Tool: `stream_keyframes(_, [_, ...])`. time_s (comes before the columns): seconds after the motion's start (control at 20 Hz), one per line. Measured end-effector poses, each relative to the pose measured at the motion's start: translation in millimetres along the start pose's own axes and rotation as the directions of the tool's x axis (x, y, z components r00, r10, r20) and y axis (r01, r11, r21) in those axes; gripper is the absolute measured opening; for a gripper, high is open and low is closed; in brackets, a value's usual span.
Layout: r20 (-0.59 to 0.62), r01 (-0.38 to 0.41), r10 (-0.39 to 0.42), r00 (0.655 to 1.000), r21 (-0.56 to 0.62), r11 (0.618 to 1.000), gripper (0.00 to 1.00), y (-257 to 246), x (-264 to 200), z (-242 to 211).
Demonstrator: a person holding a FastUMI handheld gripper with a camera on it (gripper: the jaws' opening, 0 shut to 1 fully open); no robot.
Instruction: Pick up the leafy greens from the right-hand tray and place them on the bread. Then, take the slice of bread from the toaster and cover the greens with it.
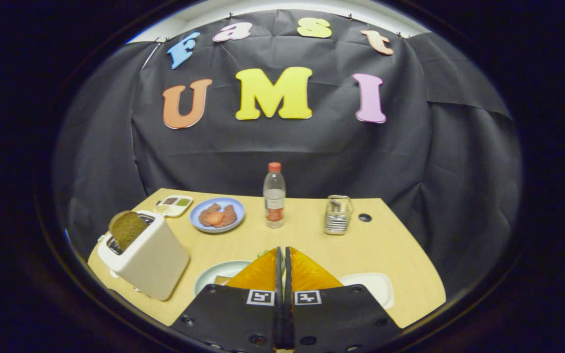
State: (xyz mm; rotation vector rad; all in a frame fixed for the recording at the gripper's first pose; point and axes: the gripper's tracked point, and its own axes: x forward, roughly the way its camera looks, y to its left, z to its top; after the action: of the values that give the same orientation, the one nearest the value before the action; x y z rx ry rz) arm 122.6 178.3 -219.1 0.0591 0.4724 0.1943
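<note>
Holding the gripper with fingers pressed together, maybe pinching a scrap of greens over the plate, you risk dropping it off the bread before fetching the slice in the toaster.
</note>
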Motion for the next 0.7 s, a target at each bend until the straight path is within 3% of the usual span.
stream_keyframes(0.15, [-0.023,-0.069,0.07,0.997,0.029,0.997,0.0,61,5,-10])
stream_keyframes(0.35, [-0.063,-0.13,0.14,0.988,0.137,0.982,0.0,107,17,-23])
stream_keyframes(0.5, [-0.098,-0.163,0.191,0.977,0.241,0.957,0.0,121,29,-32])
stream_keyframes(0.7, [-0.127,-0.143,0.181,0.975,0.266,0.953,0.0,105,46,-46])
